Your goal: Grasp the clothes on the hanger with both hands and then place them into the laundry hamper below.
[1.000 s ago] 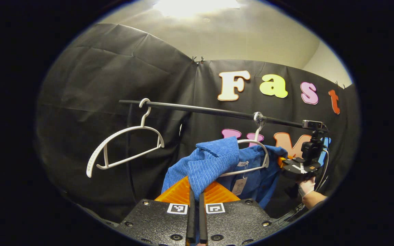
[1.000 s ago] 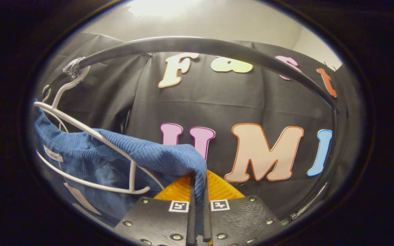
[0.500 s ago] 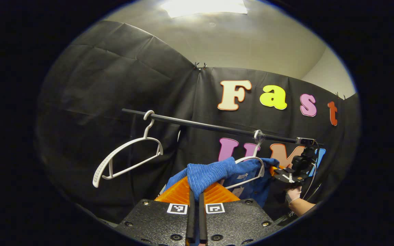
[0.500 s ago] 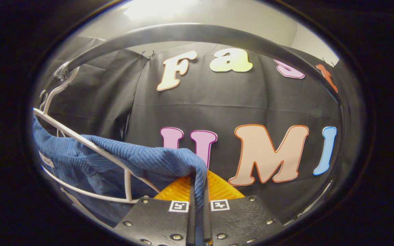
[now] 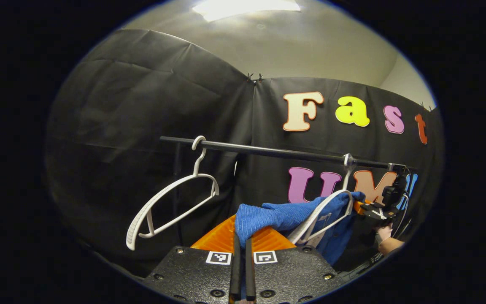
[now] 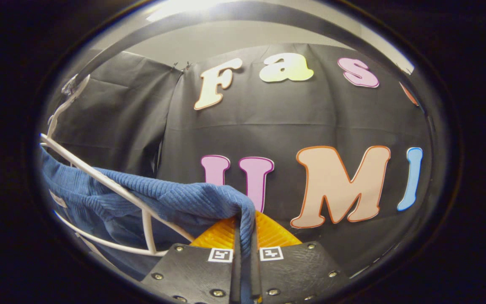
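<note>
Both tongs, left [image 5: 241,253] and right [image 6: 243,257], clamp the soft, light blue garment [image 5: 276,216] by its shoulders; it's limp, could snag the hanger [image 5: 323,213].

**Both grippers clamped on the blue garment**

At bottom centre the left gripper [image 5: 241,253] has its two fingers pressed together on a fold of the blue garment [image 5: 268,216]. The cloth stretches right across a white hanger [image 5: 323,213], which tilts and hooks on the black rail [image 5: 268,151] at right of centre. At the right edge the right gripper [image 5: 359,207], held by a hand [image 5: 384,233], grips the garment's far end. An empty hanger [image 5: 171,202] hangs from the rail left of centre, tilted.
</note>
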